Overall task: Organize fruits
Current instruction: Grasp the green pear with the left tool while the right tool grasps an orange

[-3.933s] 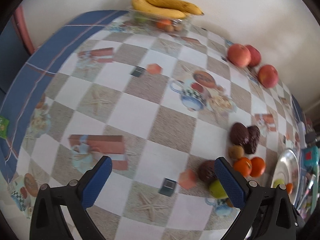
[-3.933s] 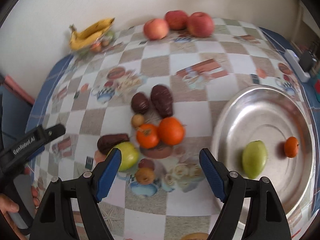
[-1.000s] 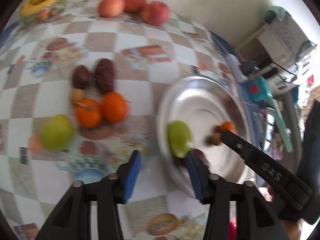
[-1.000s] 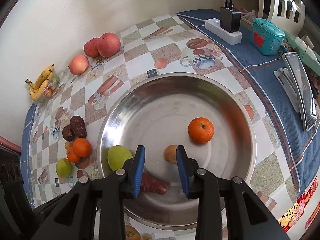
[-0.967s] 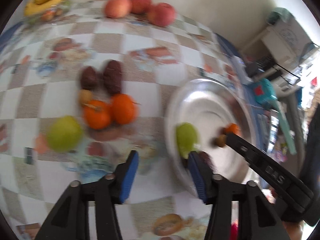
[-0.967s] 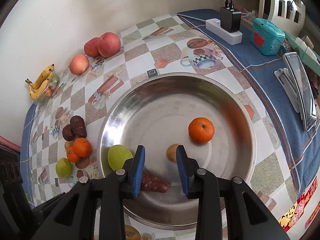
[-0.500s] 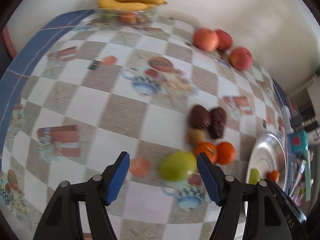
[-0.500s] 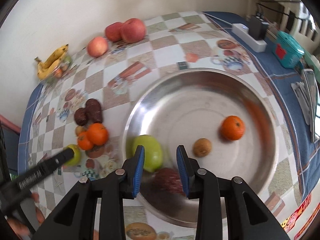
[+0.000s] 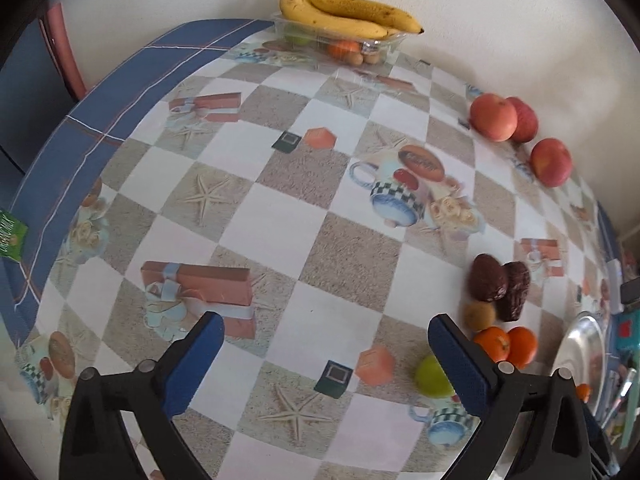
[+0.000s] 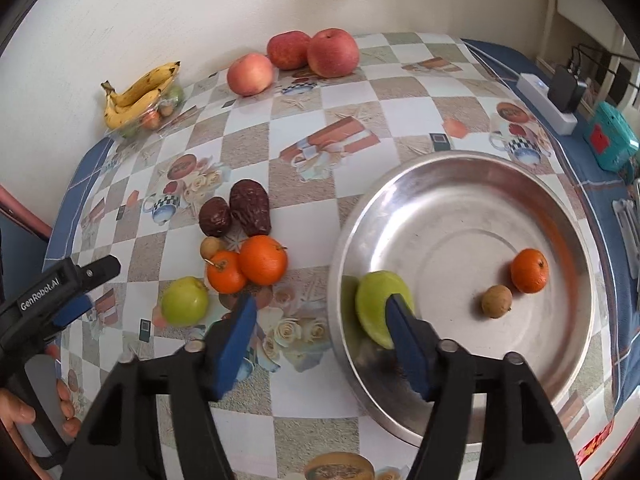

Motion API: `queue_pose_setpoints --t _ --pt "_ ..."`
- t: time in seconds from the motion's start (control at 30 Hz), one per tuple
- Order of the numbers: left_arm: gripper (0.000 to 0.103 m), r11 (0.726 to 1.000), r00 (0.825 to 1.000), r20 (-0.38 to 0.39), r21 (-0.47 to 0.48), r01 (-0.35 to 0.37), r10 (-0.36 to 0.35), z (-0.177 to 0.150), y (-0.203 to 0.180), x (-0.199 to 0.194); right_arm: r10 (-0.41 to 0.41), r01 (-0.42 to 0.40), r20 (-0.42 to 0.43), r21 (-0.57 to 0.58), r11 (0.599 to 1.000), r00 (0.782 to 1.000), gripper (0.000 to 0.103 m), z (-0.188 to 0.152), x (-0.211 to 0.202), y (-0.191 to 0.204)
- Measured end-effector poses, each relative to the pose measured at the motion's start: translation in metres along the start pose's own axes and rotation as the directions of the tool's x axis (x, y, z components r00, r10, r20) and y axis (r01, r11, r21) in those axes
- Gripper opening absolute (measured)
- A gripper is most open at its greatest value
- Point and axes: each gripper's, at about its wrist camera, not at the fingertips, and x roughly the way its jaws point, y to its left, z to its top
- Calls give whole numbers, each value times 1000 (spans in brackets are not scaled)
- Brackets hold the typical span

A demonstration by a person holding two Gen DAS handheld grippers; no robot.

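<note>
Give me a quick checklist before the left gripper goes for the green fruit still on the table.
1. Left gripper open, nothing between its fingers: ok.
2. Green fruit on the table free to grasp, apart from the two oranges: ok.
3. Left gripper lined up on it: not ok; the fruit sits behind its right finger.
4. Right gripper clear of that fruit: ok; it is open over the metal tray's near rim.
5. Room in the tray: ok; it holds a green fruit, a mandarin and a small brown fruit.
</note>
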Motion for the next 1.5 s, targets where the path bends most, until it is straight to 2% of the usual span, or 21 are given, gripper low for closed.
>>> queue_pose_setpoints --t 0.1,0.47,0.57,0.8,0.97,1.07,1.1,1.13,1.23,1.3,1.4,1.5 --pt "103 1000 1000 -3 13 0 0 -1 -3 2 -4 4 4 -16 1000 1000 90 0 4 5" --pt "103 999 1000 5 36 -4 4 -3 -7 3 -20 20 1 -81 996 1000 91 -1 19 21" --pt "103 999 1000 1 33 0 0 -4 -8 4 -2 1 -10 -88 996 1000 91 -1 21 24" --pt "103 998 998 -22 25 53 -52 -8 -14 7 11 -10 19 -57 998 1000 91 7 18 21" --pt "102 995 996 -42 61 76 -73 -15 -28 10 48 -46 56 -32 998 997 91 13 14 14" --pt "101 991 994 -63 93 96 -91 -20 -38 13 70 -68 67 -35 997 995 82 15 13 16" --pt "100 990 993 -69 100 103 -96 -22 -40 14 82 -79 70 -36 996 994 75 16 14 17" --pt "97 987 991 -78 109 114 -106 -23 -43 14 89 -86 70 -36 996 994 71 17 15 18" --pt "87 980 986 -107 136 145 -131 -27 -54 18 103 -102 68 -19 995 992 67 21 19 16" --pt "84 975 980 -133 143 168 -149 -29 -60 23 116 -116 64 -10 993 991 57 21 22 14" --pt "76 971 972 -166 143 189 -165 -33 -67 30 128 -127 52 -12 992 990 53 23 27 14" --pt "61 970 969 -183 149 194 -166 -36 -73 35 146 -145 29 -13 989 989 53 24 34 16"
